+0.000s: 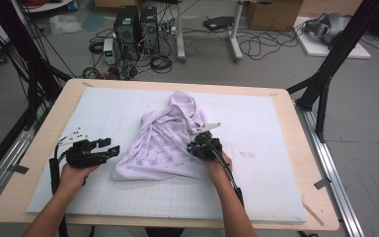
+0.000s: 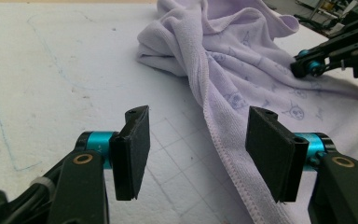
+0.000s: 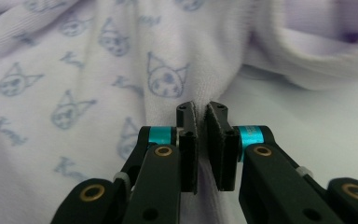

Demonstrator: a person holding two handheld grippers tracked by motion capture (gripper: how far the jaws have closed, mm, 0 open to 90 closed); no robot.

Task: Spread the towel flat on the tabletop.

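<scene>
High view: towel [image 1: 165, 143] edge, perhaps pinched.

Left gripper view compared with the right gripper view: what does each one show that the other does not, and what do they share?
The left gripper view shows the left gripper with its jaws wide apart and nothing between them, above the white gridded mat, beside the towel's stitched hem; the right gripper appears farther off at the towel. The right gripper view shows the right gripper with its jaws nearly together, a fold of cloth pinched between them, and the cat-face print close up. Both show the lilac towel crumpled on the mat.
</scene>
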